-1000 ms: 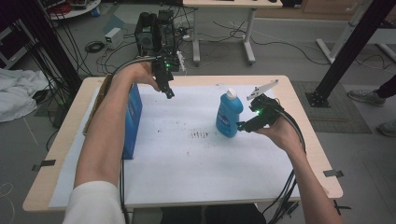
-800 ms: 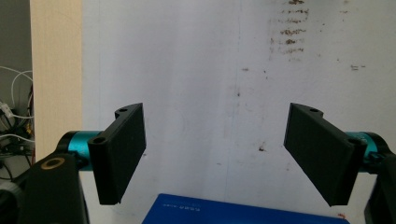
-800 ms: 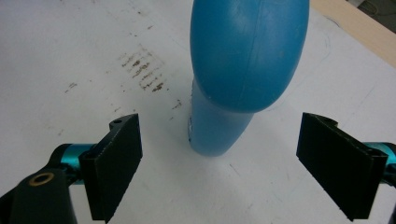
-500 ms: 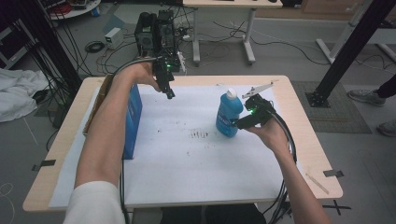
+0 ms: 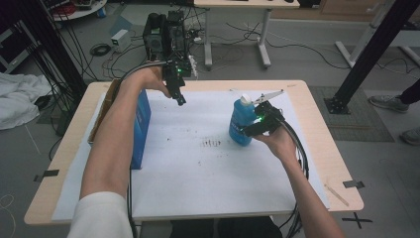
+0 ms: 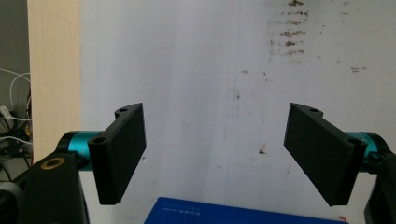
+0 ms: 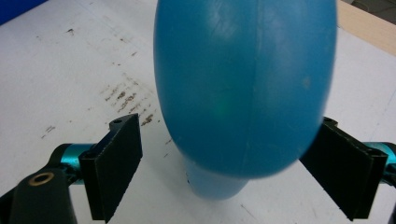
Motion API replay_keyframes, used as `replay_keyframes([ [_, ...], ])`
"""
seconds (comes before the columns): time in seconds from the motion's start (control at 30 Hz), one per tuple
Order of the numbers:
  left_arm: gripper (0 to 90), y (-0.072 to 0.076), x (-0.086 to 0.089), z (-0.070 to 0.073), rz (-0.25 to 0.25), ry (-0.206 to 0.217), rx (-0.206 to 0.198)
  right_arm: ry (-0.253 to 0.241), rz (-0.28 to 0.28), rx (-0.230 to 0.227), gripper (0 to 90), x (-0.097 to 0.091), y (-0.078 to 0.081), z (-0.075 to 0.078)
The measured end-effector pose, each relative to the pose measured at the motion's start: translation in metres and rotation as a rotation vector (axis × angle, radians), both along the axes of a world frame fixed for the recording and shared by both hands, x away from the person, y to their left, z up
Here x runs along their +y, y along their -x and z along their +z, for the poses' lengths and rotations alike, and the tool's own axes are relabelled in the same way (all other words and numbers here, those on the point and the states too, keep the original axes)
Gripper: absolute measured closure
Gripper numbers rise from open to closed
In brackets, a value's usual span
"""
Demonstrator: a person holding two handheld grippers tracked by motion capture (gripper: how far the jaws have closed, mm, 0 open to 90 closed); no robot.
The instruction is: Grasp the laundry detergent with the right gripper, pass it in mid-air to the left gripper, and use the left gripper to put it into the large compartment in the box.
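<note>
Bottle, blue, stands upright at three o'clock on the worktop, between the spread jaws of the right gripper, not yet clamped. Left gripper hangs open at eleven o'clock; grasp and lift remain.

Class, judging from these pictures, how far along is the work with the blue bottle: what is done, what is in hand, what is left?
Done: the right tool has reached the blue bottle, which stands upright on the white sheet. In hand: its open jaws flank the bottle's body, the left pad visibly apart from it. Left: closing and lifting. The left tool hangs open above the sheet, near the blue box.
</note>
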State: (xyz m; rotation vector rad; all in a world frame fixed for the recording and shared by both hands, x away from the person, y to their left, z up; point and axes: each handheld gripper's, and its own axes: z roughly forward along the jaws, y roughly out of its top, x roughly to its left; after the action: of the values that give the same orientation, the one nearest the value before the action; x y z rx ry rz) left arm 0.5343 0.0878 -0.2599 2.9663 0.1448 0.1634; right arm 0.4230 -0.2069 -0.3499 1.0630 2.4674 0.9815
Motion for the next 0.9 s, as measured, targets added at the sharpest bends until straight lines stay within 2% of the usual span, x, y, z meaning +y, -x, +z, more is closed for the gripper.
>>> replay_keyframes([
  [0.07, 21.0, -0.0002, 0.0002, 0.0, 0.0, -0.002, 0.001, -0.007, 0.007, -0.008, 13.4, 0.0013, -0.0021, -0.0026],
  [0.13, 21.0, 0.0, 0.0004, -0.0003, 0.002, -0.004, 0.0, -0.012, -0.023, 0.004, 13.4, 0.0038, -0.0023, -0.0055],
  [0.27, 21.0, 0.0002, 0.0011, -0.0004, 0.004, -0.002, 0.0, -0.034, -0.03, -0.013, 13.5, 0.0046, -0.004, -0.0095],
  [0.33, 21.0, 0.0002, 0.0014, -0.0001, 0.004, -0.004, -0.001, -0.026, -0.027, -0.024, 13.4, 0.0046, -0.0048, -0.0107],
  [0.37, 21.0, 0.0, 0.0017, -0.0003, 0.004, 0.0, -0.001, -0.033, -0.046, -0.012, 13.5, 0.006, -0.0041, -0.0106],
  [0.4, 21.0, 0.0, 0.0018, -0.0003, 0.005, 0.0, -0.001, -0.035, -0.028, -0.024, 13.5, 0.0059, -0.0055, -0.0119],
  [0.63, 21.0, 0.0004, 0.0015, 0.0001, -0.001, 0.001, -0.003, -0.042, -0.06, -0.047, 13.9, 0.0063, -0.005, -0.0109],
  [0.73, 21.1, 0.0006, 0.0013, 0.0001, -0.001, 0.001, -0.005, -0.059, -0.057, -0.048, 16.7, 0.0055, -0.0054, -0.0105],
  [0.9, 21.0, 0.0009, 0.0002, -0.0001, -0.003, -0.001, -0.004, -0.057, -0.042, -0.049, 17.7, 0.0065, -0.0054, -0.0113],
])
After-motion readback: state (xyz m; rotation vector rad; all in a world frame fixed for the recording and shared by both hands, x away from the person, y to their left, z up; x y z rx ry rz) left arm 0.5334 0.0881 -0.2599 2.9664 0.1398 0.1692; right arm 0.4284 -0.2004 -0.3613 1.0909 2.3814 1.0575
